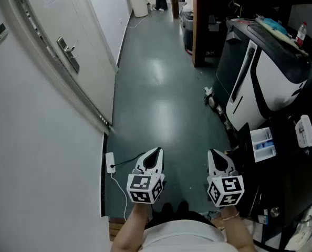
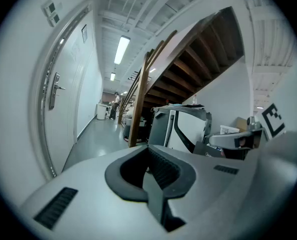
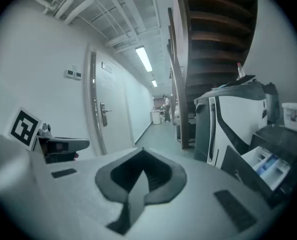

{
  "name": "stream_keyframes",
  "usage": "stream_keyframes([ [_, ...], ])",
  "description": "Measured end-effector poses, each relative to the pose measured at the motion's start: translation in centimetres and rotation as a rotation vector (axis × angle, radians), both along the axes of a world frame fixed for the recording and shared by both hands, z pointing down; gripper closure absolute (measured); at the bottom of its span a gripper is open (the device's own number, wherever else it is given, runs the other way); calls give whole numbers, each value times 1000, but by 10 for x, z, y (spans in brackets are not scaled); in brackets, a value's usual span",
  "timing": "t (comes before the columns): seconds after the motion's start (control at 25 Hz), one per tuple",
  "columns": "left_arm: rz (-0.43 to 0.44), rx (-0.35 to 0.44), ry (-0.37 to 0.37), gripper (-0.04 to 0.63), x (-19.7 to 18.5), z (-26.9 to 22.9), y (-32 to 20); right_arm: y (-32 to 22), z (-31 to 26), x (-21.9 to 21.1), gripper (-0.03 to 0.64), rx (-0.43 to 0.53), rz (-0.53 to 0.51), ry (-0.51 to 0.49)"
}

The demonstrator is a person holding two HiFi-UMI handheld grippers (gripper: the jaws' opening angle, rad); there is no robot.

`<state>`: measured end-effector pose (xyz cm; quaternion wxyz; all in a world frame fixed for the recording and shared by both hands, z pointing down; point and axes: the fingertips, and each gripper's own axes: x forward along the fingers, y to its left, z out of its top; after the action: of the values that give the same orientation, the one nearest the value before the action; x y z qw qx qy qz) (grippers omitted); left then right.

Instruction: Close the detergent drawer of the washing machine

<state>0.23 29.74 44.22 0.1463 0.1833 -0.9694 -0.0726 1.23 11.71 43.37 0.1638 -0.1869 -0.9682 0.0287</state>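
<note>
The detergent drawer [image 1: 263,144] stands pulled out of a black washing machine [image 1: 298,177] at the right of the head view; its white tray shows blue compartments. In the right gripper view the drawer [image 3: 269,168] sticks out at the far right. My right gripper [image 1: 217,155] hovers over the floor to the left of the drawer, apart from it, jaws shut on nothing. My left gripper [image 1: 152,154] is held level beside it, further left, also shut and empty. Both point forward down the corridor.
A white door with a metal handle [image 1: 68,54] and a white wall line the left side. A black and white machine [image 1: 261,77] stands ahead on the right. A power strip [image 1: 110,162] with a cable lies on the green floor [image 1: 156,88] by the wall.
</note>
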Motion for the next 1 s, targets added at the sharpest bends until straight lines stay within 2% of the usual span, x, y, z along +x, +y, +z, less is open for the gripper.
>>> stream_keyframes([
  [0.4, -17, 7, 0, 601, 1, 4, -3, -3, 5, 2, 615, -29, -11, -12],
  [0.52, -37, -1, -1, 600, 0, 4, -2, -9, 1, 1, 615, -50, 11, -35],
  [0.8, -34, -5, -10, 600, -12, 2, -10, -26, -7, -7, 615, -14, 72, -66],
  [0.88, -30, -5, -10, 564, -14, 2, -14, -32, -6, -8, 615, -3, 86, -66],
  [1.0, -13, -13, -15, 557, -19, 0, -23, -39, -7, -10, 614, -4, 91, -71],
])
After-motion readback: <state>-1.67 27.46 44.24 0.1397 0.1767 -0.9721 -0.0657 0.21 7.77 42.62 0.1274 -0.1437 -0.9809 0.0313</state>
